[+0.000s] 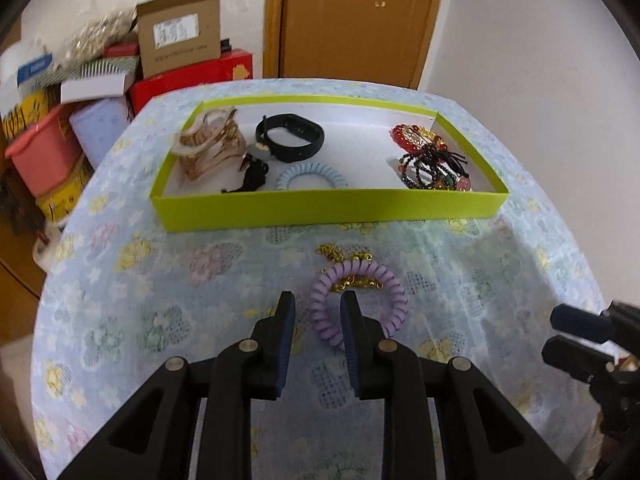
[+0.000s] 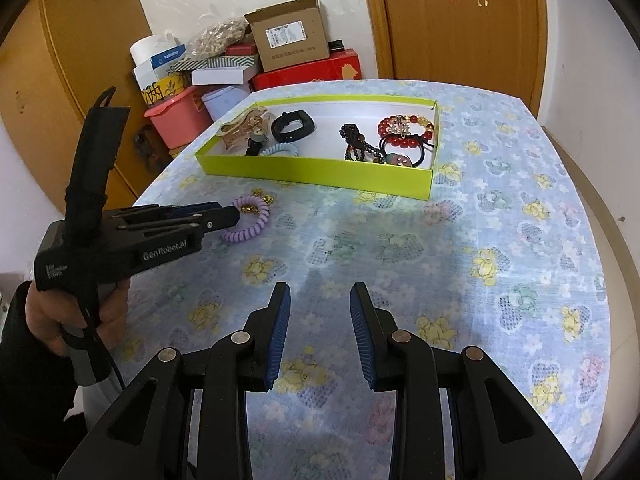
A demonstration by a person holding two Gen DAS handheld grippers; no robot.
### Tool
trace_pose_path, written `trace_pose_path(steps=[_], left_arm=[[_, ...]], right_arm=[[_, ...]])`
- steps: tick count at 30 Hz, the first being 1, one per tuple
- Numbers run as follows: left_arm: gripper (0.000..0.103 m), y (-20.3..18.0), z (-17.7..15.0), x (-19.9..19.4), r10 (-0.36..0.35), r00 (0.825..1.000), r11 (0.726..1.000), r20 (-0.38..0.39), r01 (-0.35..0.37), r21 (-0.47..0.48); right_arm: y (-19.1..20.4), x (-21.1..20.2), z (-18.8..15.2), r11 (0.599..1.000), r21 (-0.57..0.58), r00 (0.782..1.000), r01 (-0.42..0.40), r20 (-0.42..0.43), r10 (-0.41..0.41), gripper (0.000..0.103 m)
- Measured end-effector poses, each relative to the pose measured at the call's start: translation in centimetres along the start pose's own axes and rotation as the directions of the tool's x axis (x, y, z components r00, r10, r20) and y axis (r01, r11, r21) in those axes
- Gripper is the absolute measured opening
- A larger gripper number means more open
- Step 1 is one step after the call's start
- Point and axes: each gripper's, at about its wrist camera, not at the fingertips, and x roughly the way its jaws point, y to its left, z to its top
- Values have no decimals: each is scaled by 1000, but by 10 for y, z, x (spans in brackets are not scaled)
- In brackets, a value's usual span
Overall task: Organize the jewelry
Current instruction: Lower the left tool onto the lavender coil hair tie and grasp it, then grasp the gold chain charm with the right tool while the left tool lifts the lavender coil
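Green tray (image 1: 328, 208) sat at far side of flowered tablecloth (image 1: 160, 280), w/ black band (image 1: 290, 136), blue coil tie (image 1: 312, 176), hair claws (image 1: 212, 144) on its left & bead bracelets (image 1: 428, 156) on its right. Boxes (image 2: 288, 40) & pink tub (image 2: 180, 120) were stacked behind table, clear of the work. Purple coil tie (image 1: 360, 300) lay on cloth near tray's front wall, gold chain (image 1: 352, 276) draped across it. Left gripper (image 1: 318, 304) was part open, one finger over the coil's ring, pads not pressing it. Right gripper (image 2: 320, 300) was part open, empty, over bare cloth.
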Motion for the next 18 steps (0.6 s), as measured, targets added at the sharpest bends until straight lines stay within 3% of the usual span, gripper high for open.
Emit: trace_pose_path(steps=[2, 3, 4, 16, 18], left_arm=[[22, -5, -1, 0, 24, 1000, 999, 11, -25, 35], [12, -7, -2, 0, 32, 999, 998, 15, -33, 48], [11, -8, -2, 0, 40, 999, 998, 18, -41, 56], [9, 18, -10, -36, 15, 996, 1000, 90, -13, -17], [9, 26, -12, -43, 24, 995, 999, 98, -21, -35]], right_arm=[[0, 2, 0, 1000, 1, 1000, -3, -2, 3, 32], [0, 3, 0, 1000, 2, 1000, -4, -4, 4, 32], [0, 4, 0, 1000, 3, 1000, -4, -5, 4, 32], [11, 19, 17, 998, -53, 1000, -18, 6, 19, 32], [18, 29, 22, 996, -79, 1000, -29, 5, 30, 37]])
